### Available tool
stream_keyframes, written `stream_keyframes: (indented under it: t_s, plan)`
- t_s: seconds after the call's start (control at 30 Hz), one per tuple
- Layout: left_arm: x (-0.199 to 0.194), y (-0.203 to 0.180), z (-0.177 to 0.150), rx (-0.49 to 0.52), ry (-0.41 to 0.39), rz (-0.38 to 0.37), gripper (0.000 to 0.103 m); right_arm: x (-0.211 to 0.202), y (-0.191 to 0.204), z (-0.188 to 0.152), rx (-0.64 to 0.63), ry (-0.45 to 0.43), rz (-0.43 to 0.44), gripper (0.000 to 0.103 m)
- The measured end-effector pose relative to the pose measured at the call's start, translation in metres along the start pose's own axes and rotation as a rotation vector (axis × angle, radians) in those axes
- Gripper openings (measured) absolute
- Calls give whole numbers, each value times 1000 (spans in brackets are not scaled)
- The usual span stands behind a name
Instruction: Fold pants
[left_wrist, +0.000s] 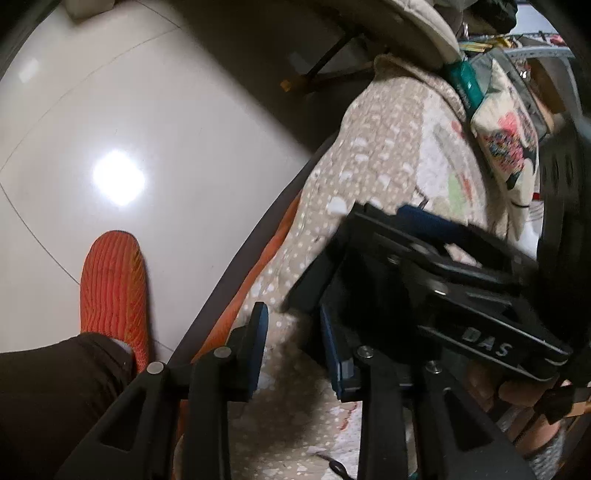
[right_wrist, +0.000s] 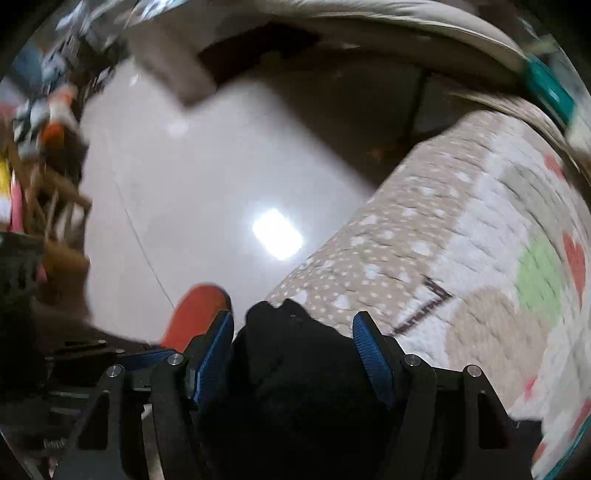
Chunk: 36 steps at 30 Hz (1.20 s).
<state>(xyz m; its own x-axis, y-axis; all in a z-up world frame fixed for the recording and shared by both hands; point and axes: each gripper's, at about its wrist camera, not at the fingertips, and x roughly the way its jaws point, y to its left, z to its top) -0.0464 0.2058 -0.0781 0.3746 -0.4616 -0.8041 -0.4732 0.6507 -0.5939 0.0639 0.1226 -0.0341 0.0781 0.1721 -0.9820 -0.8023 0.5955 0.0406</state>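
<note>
In the right wrist view, black pants fabric (right_wrist: 291, 373) is bunched between the blue pads of my right gripper (right_wrist: 293, 332), whose jaws stand wide apart around it, above the edge of a patterned quilt (right_wrist: 443, 240). In the left wrist view, my left gripper (left_wrist: 295, 332) is open with only the quilt (left_wrist: 388, 155) showing between its fingers. The right gripper's black body (left_wrist: 443, 280) sits close in front of it, to the right. Dark cloth (left_wrist: 565, 206) hangs at the far right edge.
The quilt covers a bed whose edge (left_wrist: 236, 258) runs diagonally. Glossy white floor tiles (left_wrist: 110, 129) lie to the left, with an orange slipper (left_wrist: 114, 288) on the person's foot. A pillow (left_wrist: 506, 140) and clutter sit at the far end of the bed. Wooden furniture (right_wrist: 48, 199) stands at left.
</note>
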Motion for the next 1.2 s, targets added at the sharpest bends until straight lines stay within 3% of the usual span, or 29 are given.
stream_keyframes:
  t_s: [0.13, 0.17, 0.2, 0.23, 0.33, 0.37, 0.6, 0.73, 0.9, 1.03, 1.1, 1.13, 1.2]
  plan:
    - [10, -9, -6, 36, -6, 24, 32, 27, 16, 10, -85, 89, -68, 68]
    - [12, -11, -6, 49, -9, 32, 32, 31, 20, 10, -100, 102, -93, 62]
    - [14, -13, -7, 60, -11, 37, 32, 34, 21, 8, -117, 109, -133, 44]
    - [15, -16, -7, 70, -6, 36, 31, 35, 23, 8, -123, 107, -153, 38]
    - [13, -24, -9, 101, 21, -24, 11, 22, 19, 5, -77, 58, -121, 26]
    - [10, -28, -10, 115, 16, -36, 4, 16, 18, 3, -62, 38, -112, 25]
    - [-4, -64, -18, 152, 16, -211, 4, -49, 2, -26, 49, -154, -52, 24]
    - [-6, -103, -34, 228, -4, -255, 4, -93, -34, -56, 147, -262, -28, 24]
    - [12, -150, -67, 317, 72, -322, 4, -129, -102, -128, 341, -355, 9, 24]
    - [23, -175, -97, 413, 139, -346, 4, -134, -142, -197, 458, -377, 43, 26]
    - [30, -179, -107, 433, 164, -338, 4, -125, -163, -230, 503, -326, -24, 32]
    - [32, -179, -111, 438, 173, -326, 4, -119, -170, -242, 533, -282, -99, 35]
    - [34, -174, -116, 434, 175, -295, 4, -113, -192, -272, 644, -177, -365, 49]
